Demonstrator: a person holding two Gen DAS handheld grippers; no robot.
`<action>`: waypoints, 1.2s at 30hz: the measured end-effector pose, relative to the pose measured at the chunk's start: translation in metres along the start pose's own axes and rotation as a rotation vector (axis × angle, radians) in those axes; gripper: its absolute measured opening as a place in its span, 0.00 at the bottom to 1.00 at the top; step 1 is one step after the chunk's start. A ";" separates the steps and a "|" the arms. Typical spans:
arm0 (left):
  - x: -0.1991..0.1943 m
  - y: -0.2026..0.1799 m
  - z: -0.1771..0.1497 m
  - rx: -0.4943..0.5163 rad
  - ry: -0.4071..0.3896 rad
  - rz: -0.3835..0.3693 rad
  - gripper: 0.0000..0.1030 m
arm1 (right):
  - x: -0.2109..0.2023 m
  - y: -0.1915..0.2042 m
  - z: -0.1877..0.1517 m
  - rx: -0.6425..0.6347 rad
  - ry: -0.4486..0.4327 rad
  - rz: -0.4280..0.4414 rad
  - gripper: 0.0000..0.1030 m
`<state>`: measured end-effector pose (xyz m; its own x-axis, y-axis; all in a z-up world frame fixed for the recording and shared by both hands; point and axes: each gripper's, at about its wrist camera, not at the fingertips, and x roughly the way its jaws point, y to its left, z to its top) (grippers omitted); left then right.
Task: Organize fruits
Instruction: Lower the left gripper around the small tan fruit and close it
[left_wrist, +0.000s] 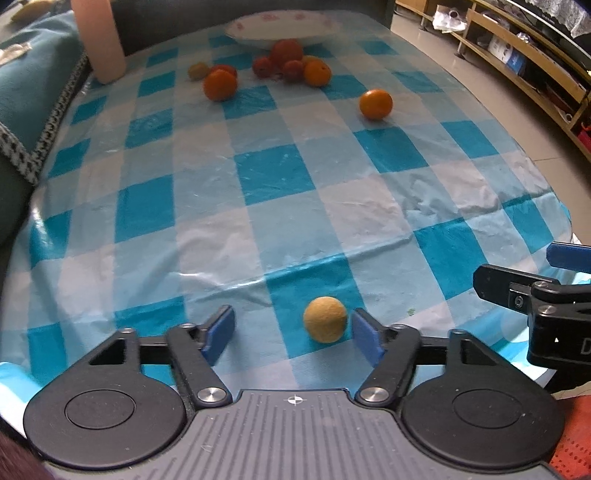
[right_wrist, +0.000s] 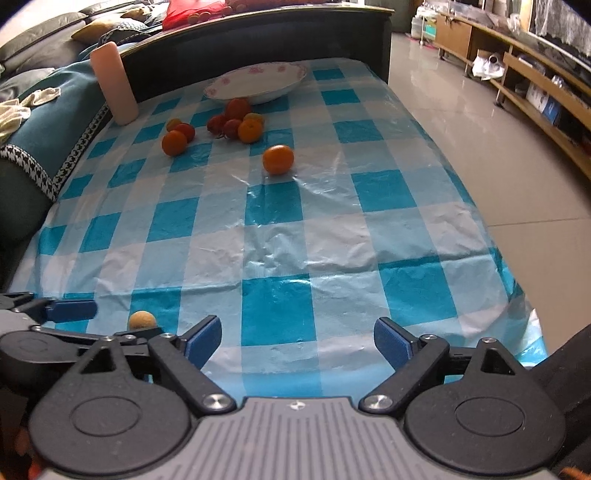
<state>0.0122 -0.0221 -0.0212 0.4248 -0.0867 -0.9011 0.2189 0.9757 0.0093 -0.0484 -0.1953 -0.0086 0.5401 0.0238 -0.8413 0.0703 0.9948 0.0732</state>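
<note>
Gaping jaws on both grippers, left gripper (left_wrist: 293, 334) around a small yellow fruit (left_wrist: 325, 319), ungripped, half hidden from the right wrist.

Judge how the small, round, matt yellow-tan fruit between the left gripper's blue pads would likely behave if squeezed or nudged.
The small, round, matt yellow-tan fruit looks near-spherical, so it would probably roll if nudged. The smooth, glossy blue-and-white checked plastic tablecloth likely gives little resistance. The fruit sits off-centre in the left gripper, near one pad, so closing may push it sideways first.

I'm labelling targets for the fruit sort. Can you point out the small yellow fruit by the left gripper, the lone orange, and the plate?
small yellow fruit (left_wrist: 325, 319), left wrist view, centre.
lone orange (right_wrist: 278, 159), right wrist view, middle.
plate (right_wrist: 229, 89), right wrist view, near rim.
</note>
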 end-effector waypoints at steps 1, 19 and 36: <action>0.001 0.000 0.000 -0.002 -0.002 -0.004 0.71 | 0.000 -0.001 0.000 0.003 0.000 0.007 0.98; -0.001 -0.017 0.001 0.064 -0.011 -0.033 0.47 | 0.001 -0.010 0.007 0.056 -0.004 0.093 0.87; 0.000 -0.024 0.002 0.094 0.015 -0.039 0.59 | -0.001 -0.013 0.009 0.080 -0.010 0.138 0.87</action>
<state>0.0087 -0.0460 -0.0206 0.4011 -0.1207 -0.9081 0.3167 0.9484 0.0138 -0.0422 -0.2092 -0.0040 0.5578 0.1581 -0.8148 0.0615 0.9711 0.2305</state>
